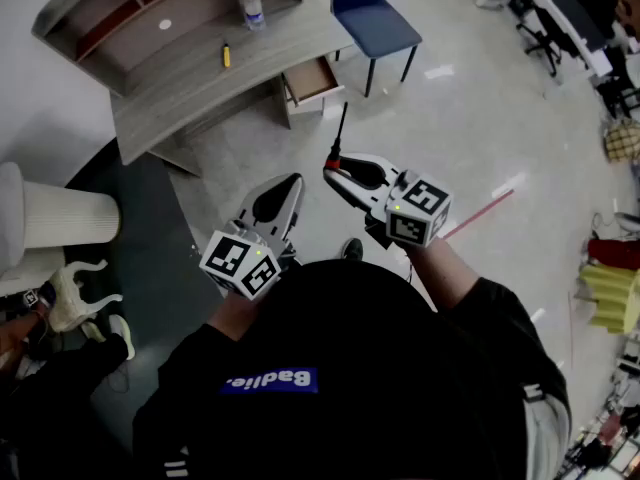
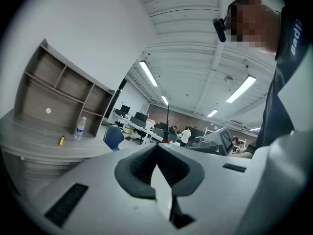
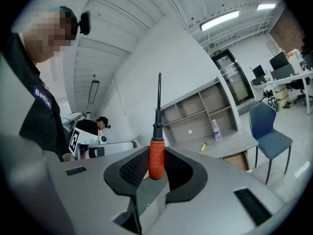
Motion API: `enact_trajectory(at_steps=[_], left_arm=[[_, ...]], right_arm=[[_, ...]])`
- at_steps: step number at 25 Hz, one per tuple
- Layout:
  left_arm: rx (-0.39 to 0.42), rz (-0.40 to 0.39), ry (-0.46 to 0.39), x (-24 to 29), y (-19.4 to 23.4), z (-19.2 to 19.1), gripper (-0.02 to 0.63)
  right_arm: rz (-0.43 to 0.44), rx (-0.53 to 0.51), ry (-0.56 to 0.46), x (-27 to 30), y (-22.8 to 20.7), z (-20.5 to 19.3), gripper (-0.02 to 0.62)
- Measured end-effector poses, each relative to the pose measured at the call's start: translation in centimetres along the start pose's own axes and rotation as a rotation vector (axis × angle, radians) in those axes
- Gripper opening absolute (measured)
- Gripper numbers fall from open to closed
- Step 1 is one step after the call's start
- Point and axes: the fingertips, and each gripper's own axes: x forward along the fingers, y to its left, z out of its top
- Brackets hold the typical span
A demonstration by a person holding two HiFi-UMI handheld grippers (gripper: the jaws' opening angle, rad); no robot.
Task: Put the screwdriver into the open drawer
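My right gripper (image 1: 337, 172) (image 3: 156, 169) is shut on the screwdriver's orange-red handle (image 3: 156, 158). Its black shaft (image 3: 159, 97) (image 1: 342, 128) sticks out forward past the jaws. Beside it, my left gripper (image 1: 290, 184) (image 2: 157, 156) is shut with nothing in it. Both are held in front of the person's chest, well short of the desk. The open drawer (image 1: 312, 80) (image 3: 238, 159) juts from the right end of the grey desk (image 1: 190, 83) (image 3: 222, 146), and its wooden inside looks bare.
A water bottle (image 1: 253, 8) (image 3: 214, 129) and a small yellow item (image 1: 226, 55) (image 3: 203, 146) stand on the desk in front of its shelf unit (image 1: 150, 3). A blue chair (image 1: 372, 13) (image 3: 269, 131) is right of the drawer. A white fan-like cylinder (image 1: 60, 218) stands at left.
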Motion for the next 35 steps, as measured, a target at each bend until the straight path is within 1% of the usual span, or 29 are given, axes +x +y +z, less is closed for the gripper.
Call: enact_trajectory(at_steps=[7, 12, 21, 27, 32, 35], left_arm=[[0.004, -0.008, 0.006, 0.5, -0.1, -0.3, 0.002], [0.009, -0.011, 0.009, 1.1, -0.6, -0.5, 0.002], [0.024, -0.015, 0.028, 3.2, -1.6, -1.0, 0.002], [0.021, 0.033, 0.02, 4.9, -2.2, -1.2, 0.002], [0.03, 0.074, 0.006, 6.9, -3.2, -1.7, 0.002], [0.032, 0.1, 0.001, 7.5, -3.0, -2.0, 0.002]], right_arm=[[0.0, -0.007, -0.004, -0.2, -0.4, -0.1, 0.114], [-0.008, 0.008, 0.001, -0.9, -0.9, -0.2, 0.114], [0.02, 0.006, -0.001, -2.4, -2.1, 0.2, 0.115], [0.054, 0.02, 0.003, -3.9, -3.4, 0.5, 0.115], [0.085, 0.015, 0.01, -5.7, -5.5, 0.6, 0.115], [0.089, 0.017, 0.012, -5.9, -6.7, 0.4, 0.115]])
